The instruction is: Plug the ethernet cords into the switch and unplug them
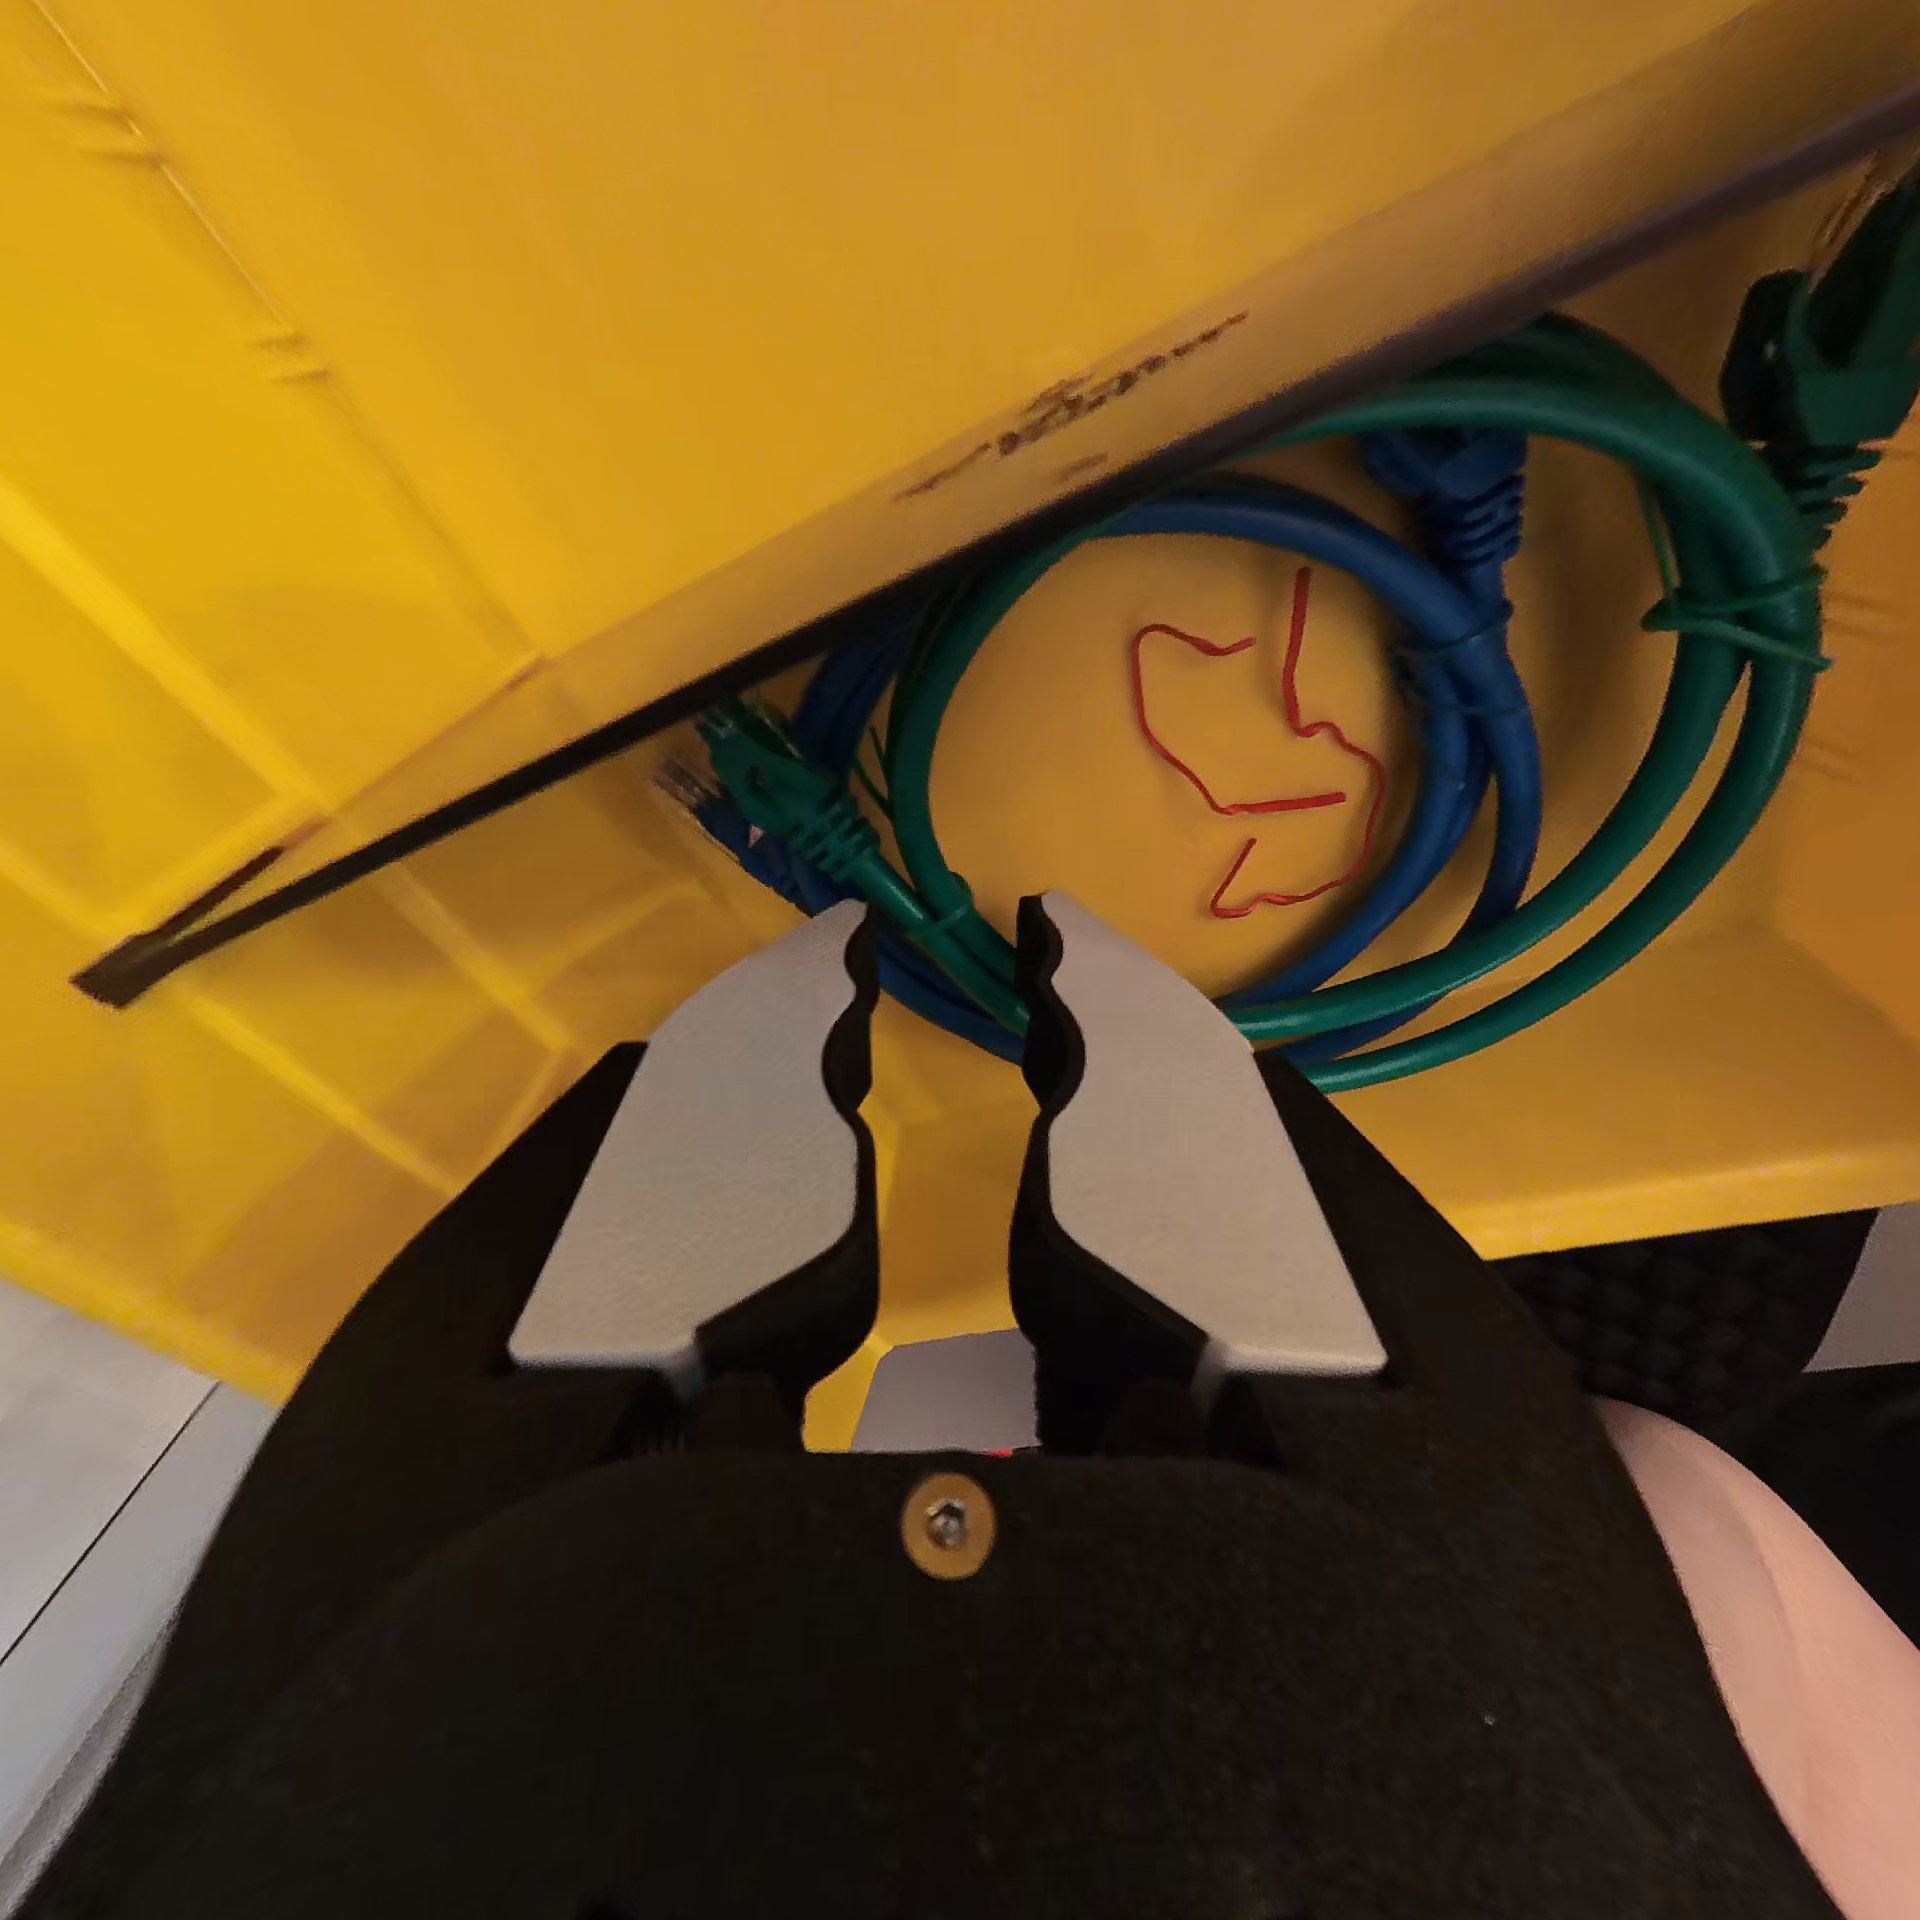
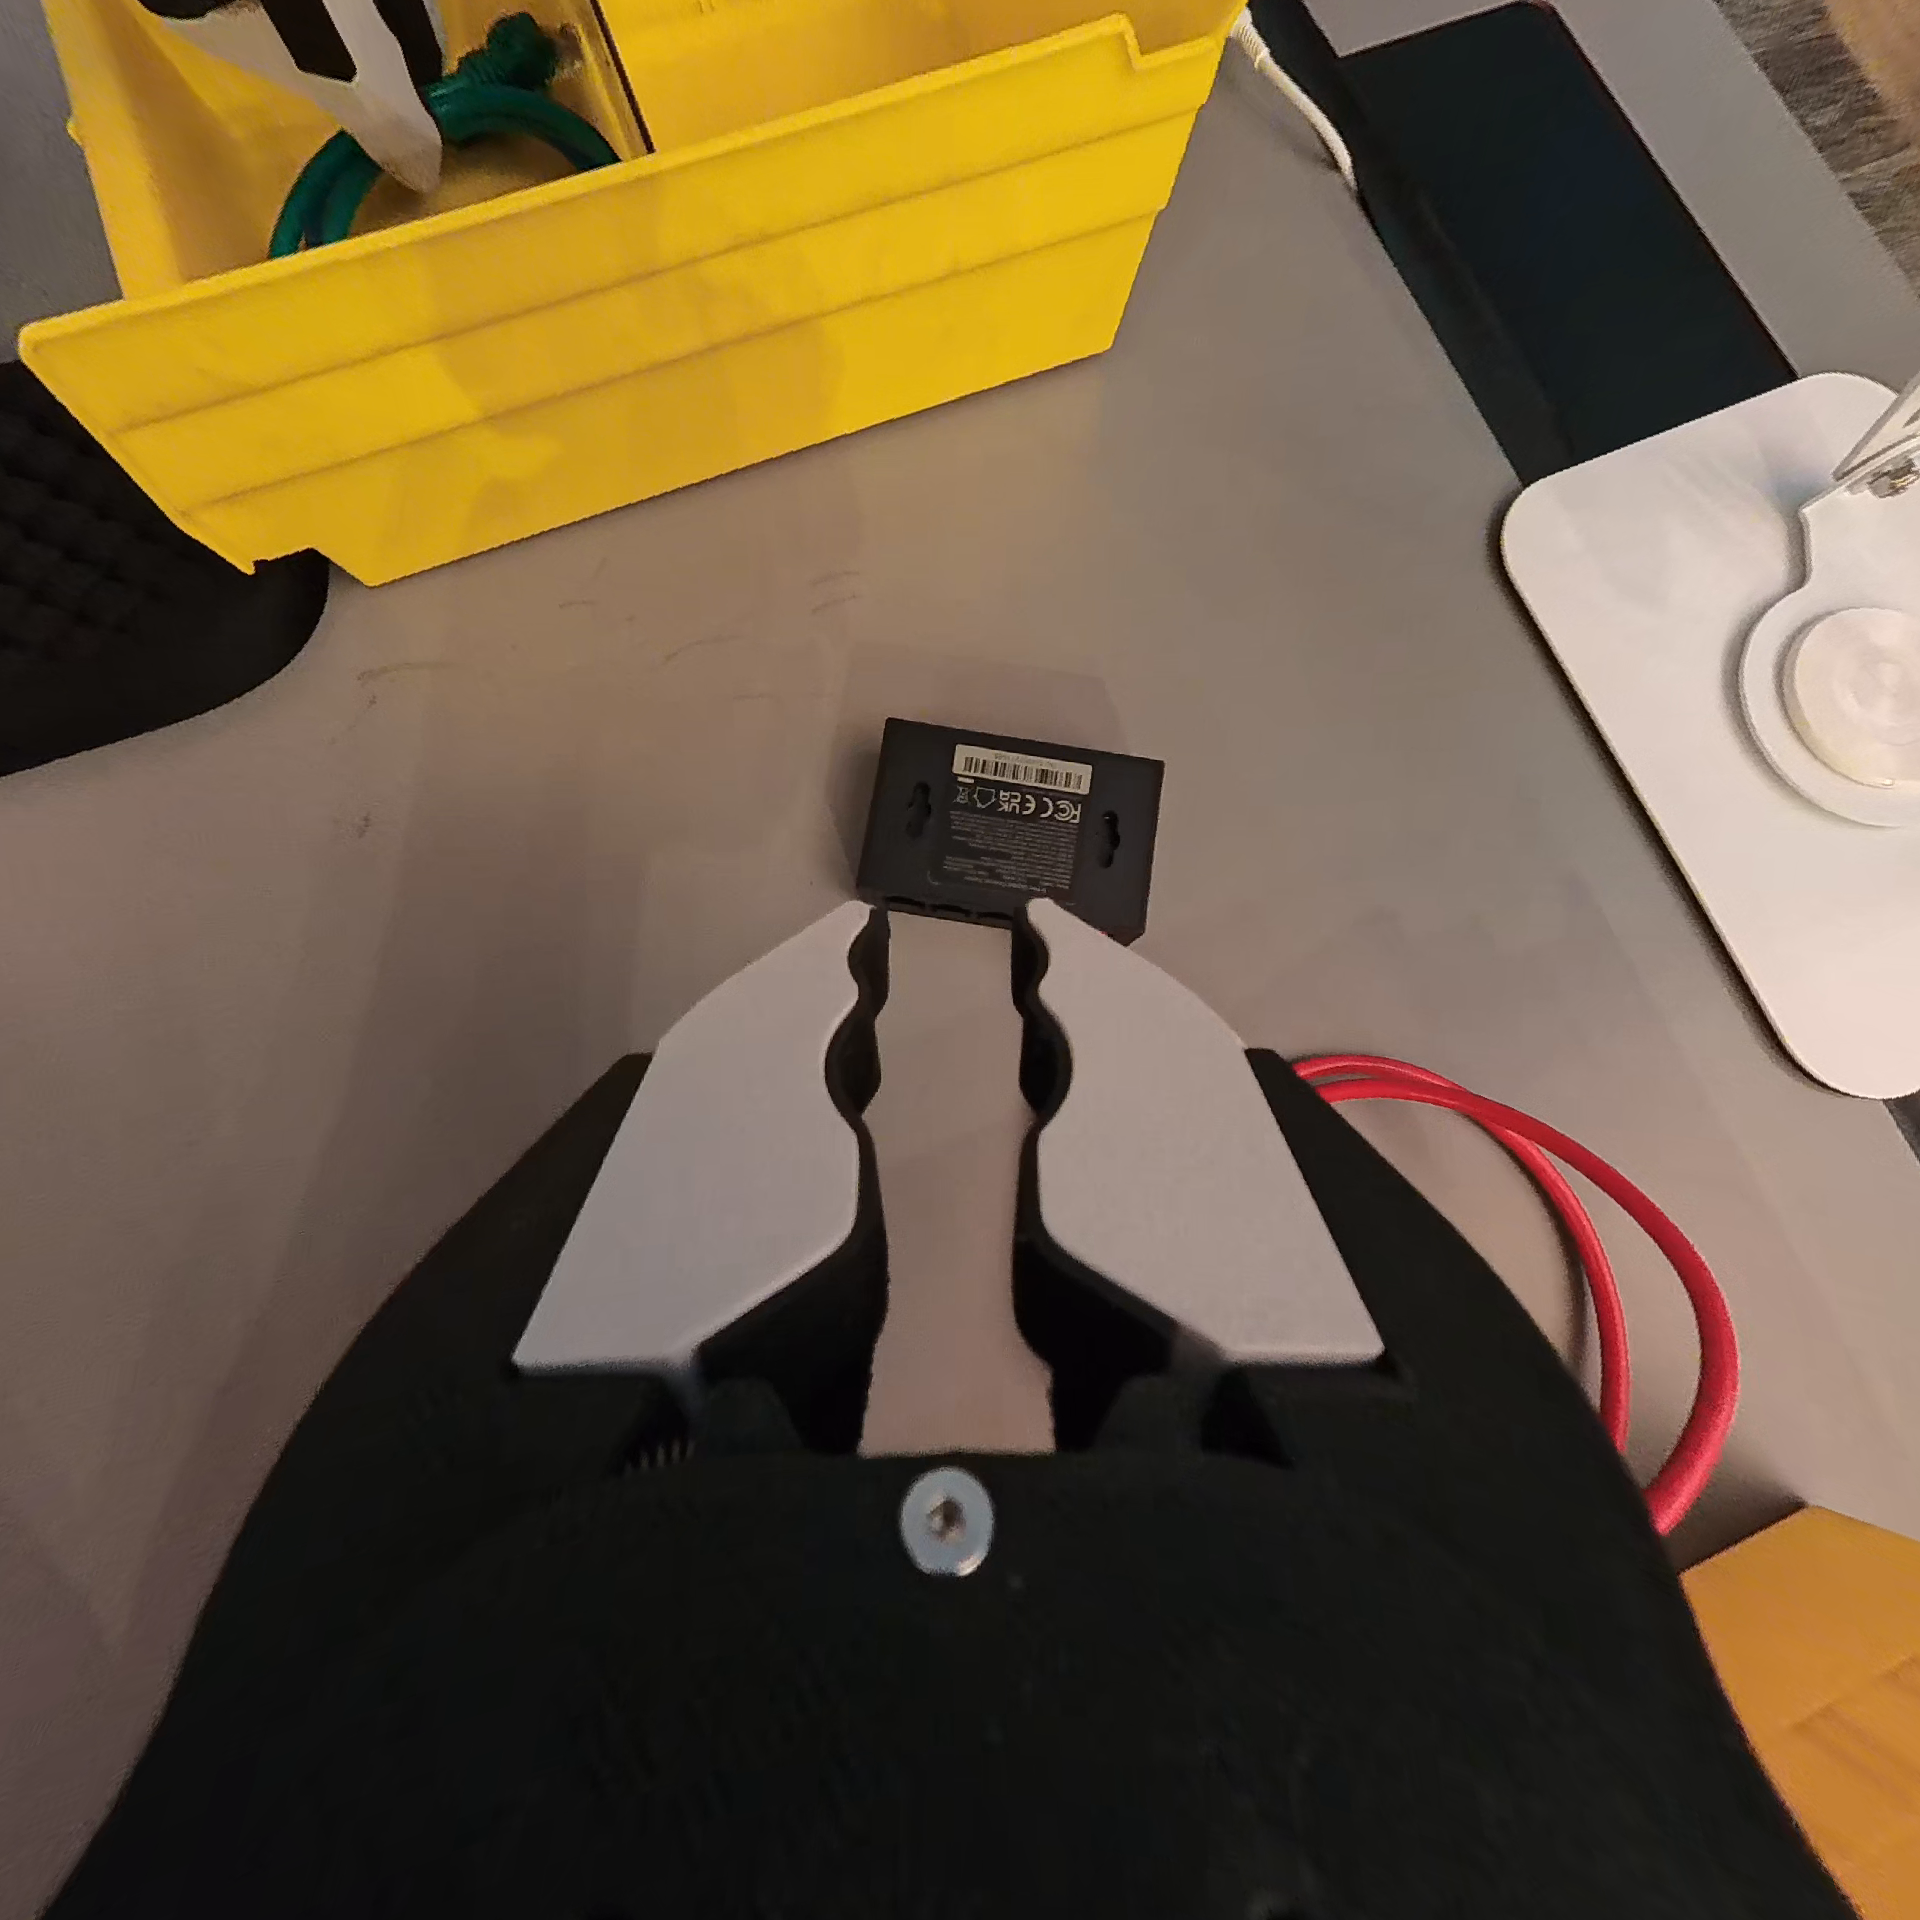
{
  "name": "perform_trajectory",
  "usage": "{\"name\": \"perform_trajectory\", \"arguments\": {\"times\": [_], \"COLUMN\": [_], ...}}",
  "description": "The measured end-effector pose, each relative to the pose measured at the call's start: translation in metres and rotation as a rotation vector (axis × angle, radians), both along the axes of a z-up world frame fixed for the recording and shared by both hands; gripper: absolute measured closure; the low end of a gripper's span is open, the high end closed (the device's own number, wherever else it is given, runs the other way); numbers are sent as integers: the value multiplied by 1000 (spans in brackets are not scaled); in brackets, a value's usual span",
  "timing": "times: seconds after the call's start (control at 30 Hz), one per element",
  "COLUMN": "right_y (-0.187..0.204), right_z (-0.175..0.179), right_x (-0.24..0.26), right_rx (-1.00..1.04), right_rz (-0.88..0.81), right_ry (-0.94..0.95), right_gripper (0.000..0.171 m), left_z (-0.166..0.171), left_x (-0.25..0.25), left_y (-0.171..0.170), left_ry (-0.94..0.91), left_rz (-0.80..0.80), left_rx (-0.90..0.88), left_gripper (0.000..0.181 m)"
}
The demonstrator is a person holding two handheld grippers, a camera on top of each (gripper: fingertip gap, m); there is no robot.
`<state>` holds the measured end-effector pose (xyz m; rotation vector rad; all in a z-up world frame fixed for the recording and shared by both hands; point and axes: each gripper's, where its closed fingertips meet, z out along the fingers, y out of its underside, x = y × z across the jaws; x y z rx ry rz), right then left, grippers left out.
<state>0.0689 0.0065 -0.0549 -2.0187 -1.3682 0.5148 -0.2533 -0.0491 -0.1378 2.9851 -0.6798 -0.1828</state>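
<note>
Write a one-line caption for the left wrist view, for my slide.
Open left gripper reaches into the yellow bin toward coiled green cord and blue cord.

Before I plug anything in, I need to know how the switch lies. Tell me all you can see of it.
The switch is a small black box, plastic by its look, lying flat on the grey table with its underside up: a white sticker and two mounting slots show. Its port side faces the open right gripper, whose tips sit just before it. No cord is plugged in.
</note>
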Motion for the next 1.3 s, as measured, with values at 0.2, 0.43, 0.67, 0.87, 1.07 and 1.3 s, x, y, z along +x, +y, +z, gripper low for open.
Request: {"name": "perform_trajectory", "arguments": {"times": [0.2,0.43,0.67,0.87,1.07,1.3], "right_y": [-1,0,1,2,-3,-45], "right_z": [-2,-2,1,3,32,83], "right_x": [0,1,1,-2,-17,-43], "right_rx": [6,16,47,70,201,194], "right_rz": [7,7,9,17,69,247], "right_ry": [-19,-25,-26,-15,123,473], "right_gripper": [149,150,151,151,152,138], "left_z": [1,22,78,139,203,256], "left_x": [-1,-1,-2,20,61,137], "left_y": [-1,3,12,26,21,-7], "left_ry": [12,91,157,229,250,27], "left_rz": [-22,-102,-134,-253,-352,-566], "left_rx": [-3,75,328,635,941,1233], "left_gripper": [158,162,166,168,168,168]}}
